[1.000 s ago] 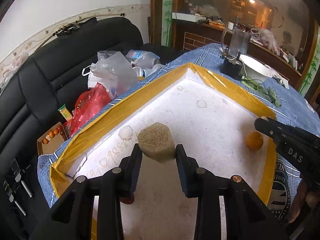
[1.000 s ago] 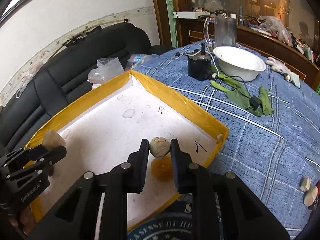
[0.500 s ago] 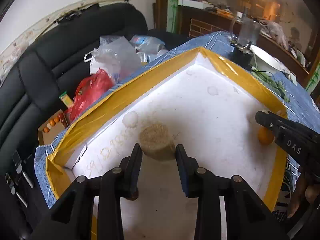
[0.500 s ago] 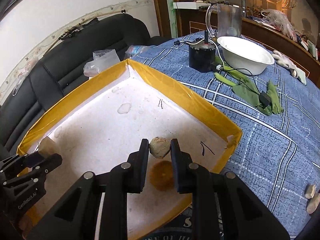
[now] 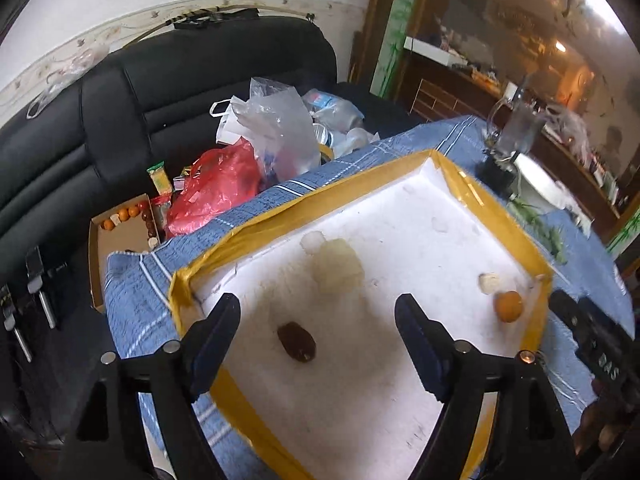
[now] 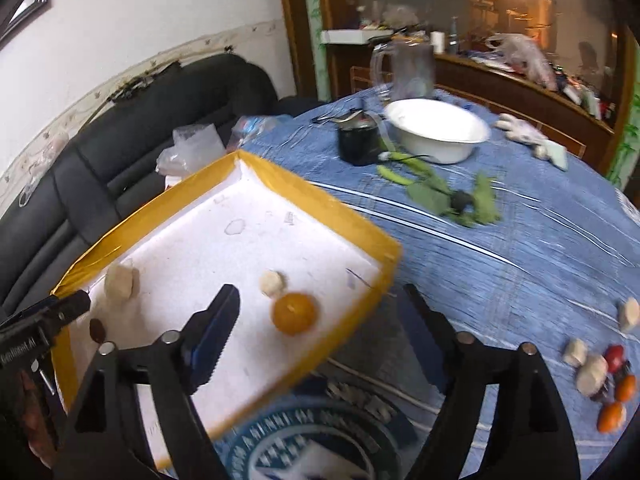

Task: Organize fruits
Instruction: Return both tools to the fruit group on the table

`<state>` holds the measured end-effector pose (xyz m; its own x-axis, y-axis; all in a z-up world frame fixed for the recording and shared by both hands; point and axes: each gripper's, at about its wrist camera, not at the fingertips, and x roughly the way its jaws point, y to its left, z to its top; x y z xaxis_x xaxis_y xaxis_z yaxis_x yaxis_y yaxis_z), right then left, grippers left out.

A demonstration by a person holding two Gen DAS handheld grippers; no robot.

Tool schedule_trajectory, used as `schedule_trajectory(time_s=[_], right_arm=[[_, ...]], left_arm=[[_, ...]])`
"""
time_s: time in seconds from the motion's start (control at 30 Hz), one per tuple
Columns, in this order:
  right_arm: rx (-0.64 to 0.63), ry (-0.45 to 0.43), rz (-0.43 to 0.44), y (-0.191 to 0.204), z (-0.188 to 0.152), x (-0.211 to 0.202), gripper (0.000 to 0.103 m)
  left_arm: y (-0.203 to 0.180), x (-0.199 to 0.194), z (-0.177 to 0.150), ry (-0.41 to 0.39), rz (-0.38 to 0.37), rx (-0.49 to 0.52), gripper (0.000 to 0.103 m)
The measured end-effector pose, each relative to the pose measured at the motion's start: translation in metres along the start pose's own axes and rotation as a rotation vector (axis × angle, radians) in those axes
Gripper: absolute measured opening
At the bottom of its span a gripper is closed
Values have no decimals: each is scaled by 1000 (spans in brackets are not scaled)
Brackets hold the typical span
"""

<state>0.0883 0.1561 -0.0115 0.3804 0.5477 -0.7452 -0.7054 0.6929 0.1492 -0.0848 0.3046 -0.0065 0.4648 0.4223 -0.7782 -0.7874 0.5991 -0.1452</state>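
Observation:
The white foam tray with a yellow taped rim (image 5: 256, 236) (image 6: 320, 204) lies on the blue tablecloth. In it rest a beige chunk (image 5: 338, 264) (image 6: 119, 282), a dark date (image 5: 297, 342) (image 6: 97, 329), a small pale piece (image 5: 489, 282) (image 6: 272, 282) and an orange fruit (image 5: 508, 306) (image 6: 294, 314). My left gripper (image 5: 318, 338) (image 6: 40, 324) hangs open over the tray's near left end, above the date. My right gripper (image 6: 320, 332) (image 5: 592, 344) is open and empty over the tray's right edge, close to the orange fruit. Several loose fruits (image 6: 600, 376) lie on the cloth at the right.
A white bowl (image 6: 436, 128), a black appliance base (image 6: 358, 144), green leaves (image 6: 448, 196) and a glove (image 6: 524, 132) sit on the far side of the table. Plastic bags (image 5: 216, 188) and a cardboard box of small fruits (image 5: 120, 220) lie on the black sofa.
Both grippers opened and pulled back. The left let the beige chunk down into the tray; the right left the small pale piece beside the orange fruit.

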Motion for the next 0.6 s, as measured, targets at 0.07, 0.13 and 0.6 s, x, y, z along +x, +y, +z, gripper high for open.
schedule_trajectory(time_s=[0.07, 0.13, 0.6], right_arm=[[18, -14, -14, -11, -9, -16, 87], [40, -32, -44, -26, -22, -36, 88], [269, -37, -311, -184, -135, -137, 90]], left_arm=[[-5, -6, -4, 1, -22, 7, 82], [-15, -13, -9, -12, -41, 29, 82], [-135, -27, -68, -7, -189, 386, 82]])
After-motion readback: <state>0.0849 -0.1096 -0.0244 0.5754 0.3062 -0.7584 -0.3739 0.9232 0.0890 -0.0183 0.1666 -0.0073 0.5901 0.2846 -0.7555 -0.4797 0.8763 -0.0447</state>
